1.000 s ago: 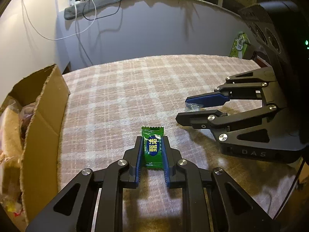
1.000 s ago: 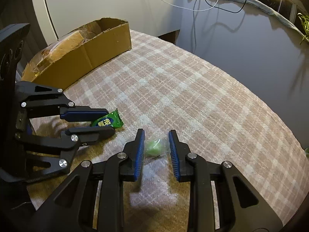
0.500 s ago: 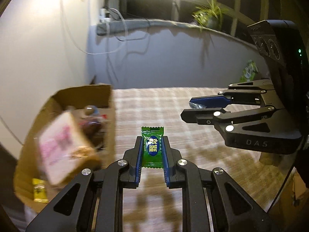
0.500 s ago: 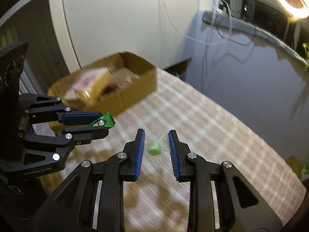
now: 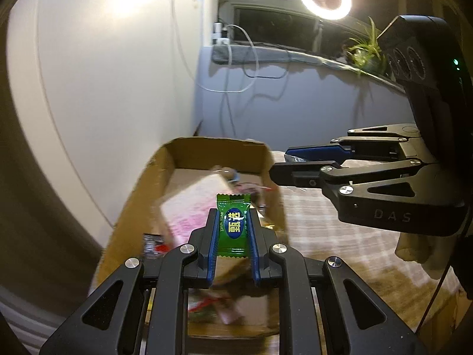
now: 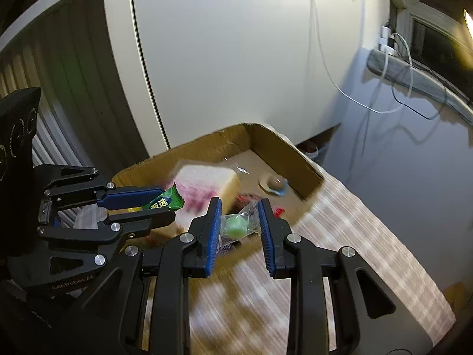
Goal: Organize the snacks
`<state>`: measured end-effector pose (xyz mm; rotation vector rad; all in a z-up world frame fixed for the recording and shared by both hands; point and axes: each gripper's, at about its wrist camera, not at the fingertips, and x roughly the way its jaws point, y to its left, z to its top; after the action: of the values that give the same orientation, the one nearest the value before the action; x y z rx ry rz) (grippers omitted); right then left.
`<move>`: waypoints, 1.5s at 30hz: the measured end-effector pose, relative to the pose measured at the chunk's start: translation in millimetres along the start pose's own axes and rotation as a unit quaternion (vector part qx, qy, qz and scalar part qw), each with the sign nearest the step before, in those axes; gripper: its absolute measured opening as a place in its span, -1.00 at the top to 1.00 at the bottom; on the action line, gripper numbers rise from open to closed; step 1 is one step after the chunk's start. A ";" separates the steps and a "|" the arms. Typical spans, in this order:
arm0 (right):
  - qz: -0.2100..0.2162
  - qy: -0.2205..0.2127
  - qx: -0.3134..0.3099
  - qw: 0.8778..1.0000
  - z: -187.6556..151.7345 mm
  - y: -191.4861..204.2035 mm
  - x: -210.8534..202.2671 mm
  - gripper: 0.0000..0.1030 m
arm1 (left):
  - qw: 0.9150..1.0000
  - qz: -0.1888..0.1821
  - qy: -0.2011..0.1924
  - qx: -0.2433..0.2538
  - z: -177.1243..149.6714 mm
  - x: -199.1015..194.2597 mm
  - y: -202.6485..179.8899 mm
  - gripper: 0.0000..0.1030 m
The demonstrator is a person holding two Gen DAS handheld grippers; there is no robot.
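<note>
The left gripper (image 5: 232, 236) pinches a green candy (image 5: 232, 225) over the cardboard box (image 5: 217, 155). At 3 o'clock from it, the right gripper (image 6: 240, 226) pinches a clear-wrapped green sweet (image 6: 235, 225) by the box edge. A wrapped bread slice (image 6: 207, 185) lies inside the box.

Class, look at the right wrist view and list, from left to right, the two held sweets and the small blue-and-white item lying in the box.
green wrapped candy in the left claw → clear-wrapped green sweet in the right claw → blue-and-white item on the floor of the cardboard box.
</note>
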<state>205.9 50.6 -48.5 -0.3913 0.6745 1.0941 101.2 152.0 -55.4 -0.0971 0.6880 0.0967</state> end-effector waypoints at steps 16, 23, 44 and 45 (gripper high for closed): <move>0.009 -0.013 0.010 1.000 28.6 5.7 16.2 0.02 | 0.999 0.031 -0.018 -0.031 4.3 -4.4 26.8 0.48; 0.004 -0.016 0.006 1.000 28.8 8.8 10.2 0.01 | 0.999 0.031 -0.022 -0.032 4.2 -10.5 26.1 0.44; -0.036 -0.062 0.030 0.997 -5.1 25.8 -55.1 -0.74 | 0.996 0.053 -0.049 -0.049 -12.1 -59.9 16.5 -0.37; -0.045 -0.063 0.033 0.996 -11.1 28.3 -60.2 -0.75 | 0.996 0.057 -0.049 -0.051 -14.8 -63.3 15.3 -0.41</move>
<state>159.3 14.9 -15.3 -0.2899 0.5745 1.0004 41.5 161.8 -27.3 -0.1489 0.5906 0.2452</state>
